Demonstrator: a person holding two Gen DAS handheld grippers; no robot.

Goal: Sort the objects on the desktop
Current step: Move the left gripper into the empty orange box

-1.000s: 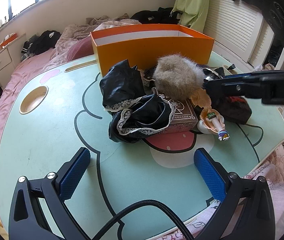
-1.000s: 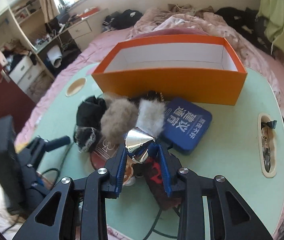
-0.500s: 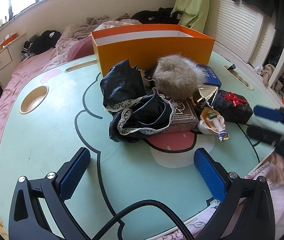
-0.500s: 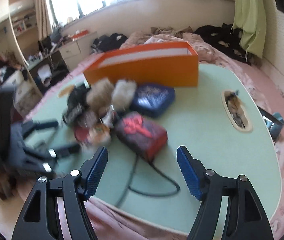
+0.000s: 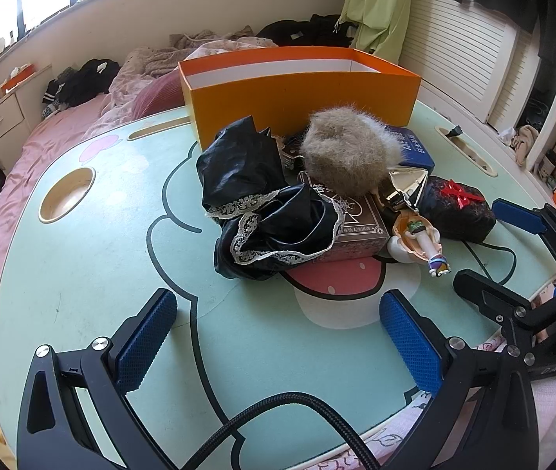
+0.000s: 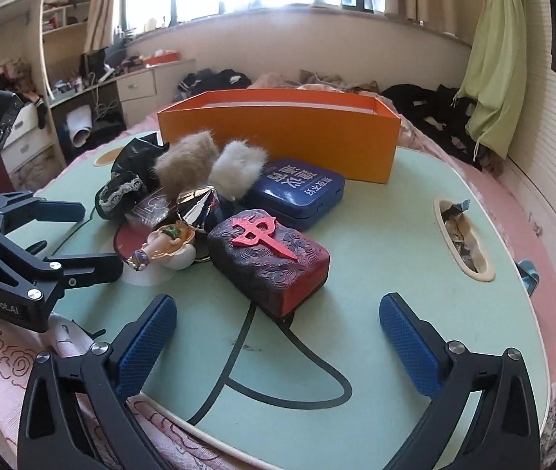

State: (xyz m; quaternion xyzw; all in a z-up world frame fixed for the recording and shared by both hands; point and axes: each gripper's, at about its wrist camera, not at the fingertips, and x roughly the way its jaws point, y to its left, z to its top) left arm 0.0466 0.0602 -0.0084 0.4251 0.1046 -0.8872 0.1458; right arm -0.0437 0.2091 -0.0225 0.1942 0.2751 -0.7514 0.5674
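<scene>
A heap lies mid-table in front of the empty orange box [image 5: 301, 94] [image 6: 278, 133]: black lace cloth [image 5: 270, 219], tan fur ball [image 5: 348, 156] [image 6: 186, 160], brown card box [image 5: 360, 219], silver cone [image 5: 407, 184] [image 6: 195, 205], small figurine [image 5: 419, 235] [image 6: 164, 243], blue tin [image 6: 297, 192] and a dark block with a red cross [image 6: 270, 258]. My left gripper [image 5: 276, 305] [image 6: 100, 237] hangs open short of the heap. My right gripper [image 6: 278, 305] [image 5: 477, 241] is at the table's near right; its jaws are opening, with nothing between them.
The mint table [image 5: 82, 274] has a round cup hole [image 5: 67, 194] on the left and a cluttered slot [image 6: 460, 235] on the right. A black cable [image 5: 278, 403] trails under the left gripper. Pink bedding surrounds the table; its front edge is close.
The right gripper let go of the silver cone, opened wide and drew back to the table's near right edge. The cone now rests in the heap. The left gripper stayed put.
</scene>
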